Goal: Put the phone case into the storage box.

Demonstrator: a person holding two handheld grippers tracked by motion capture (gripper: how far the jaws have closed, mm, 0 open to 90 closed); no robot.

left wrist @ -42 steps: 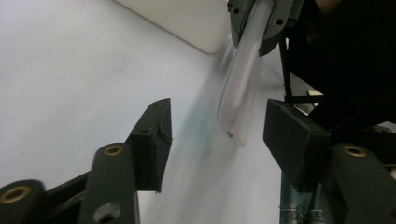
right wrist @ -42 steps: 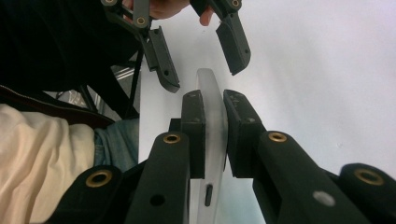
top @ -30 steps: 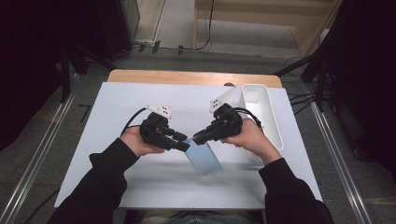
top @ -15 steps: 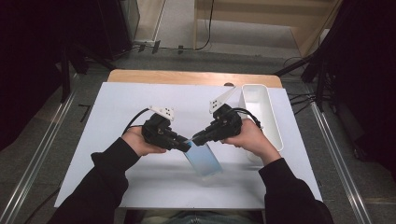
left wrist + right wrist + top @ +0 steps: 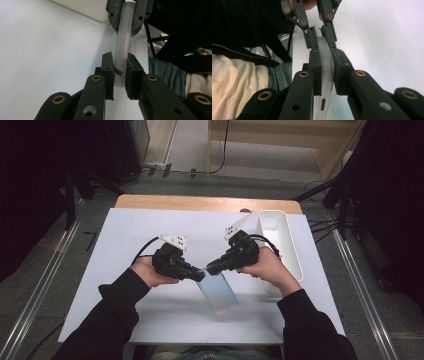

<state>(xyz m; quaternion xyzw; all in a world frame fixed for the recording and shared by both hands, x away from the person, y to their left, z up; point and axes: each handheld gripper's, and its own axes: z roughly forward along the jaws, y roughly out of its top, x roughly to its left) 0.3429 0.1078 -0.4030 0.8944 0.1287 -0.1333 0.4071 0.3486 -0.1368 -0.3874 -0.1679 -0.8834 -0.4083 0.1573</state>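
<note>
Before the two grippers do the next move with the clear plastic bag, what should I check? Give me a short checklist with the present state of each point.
1. Right gripper shut on the clear bag: ok.
2. Left gripper shut on the bag's edge, jaws just closed: ok.
3. Both grips sit apart along the top edge: ok.
4. Bag hangs free above the white table: cannot tell.
5. White bin stands apart from the bag: ok.
6. Bag's contents: cannot tell.

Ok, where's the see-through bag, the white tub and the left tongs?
Bag (image 5: 219,290), high view, middle of its clear blue side.
Tub (image 5: 290,251), high view, its right wall.
Left tongs (image 5: 120,72), left gripper view, between the tips pinching the bag's edge.
</note>
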